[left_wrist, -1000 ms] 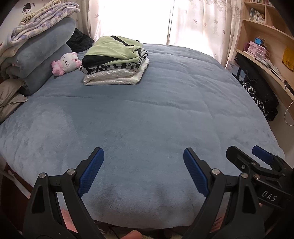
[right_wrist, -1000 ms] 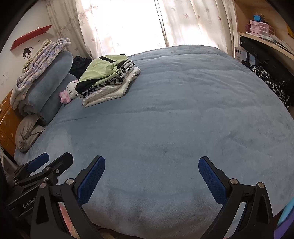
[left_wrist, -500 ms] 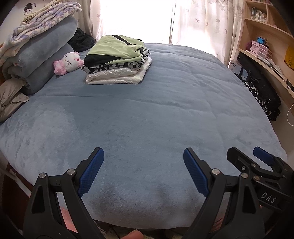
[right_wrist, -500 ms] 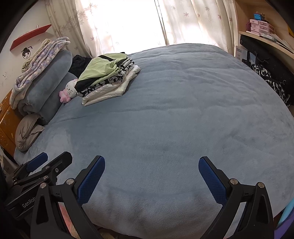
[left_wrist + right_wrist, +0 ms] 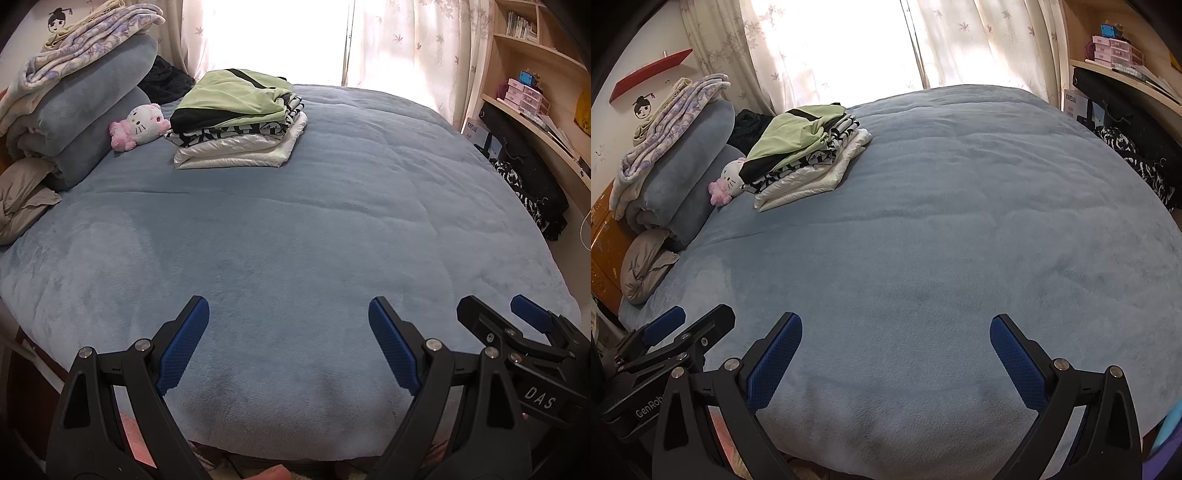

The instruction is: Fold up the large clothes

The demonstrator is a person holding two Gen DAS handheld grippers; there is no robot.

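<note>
A stack of folded clothes, green piece on top, black-and-white and white ones beneath, lies at the far left of the blue bed cover. My left gripper hangs open over the bed's near edge, nothing between its blue pads. Beside it my right gripper also stands open and empty. Each gripper shows at the edge of the other's view: the right gripper and the left gripper. No unfolded garment lies on the cover in front of me.
Rolled blue bedding with a floral blanket on top and a pink-and-white plush toy sit at the far left. A grey pillow lies at the left edge. Shelves and dark garments line the right side. Curtains hang behind.
</note>
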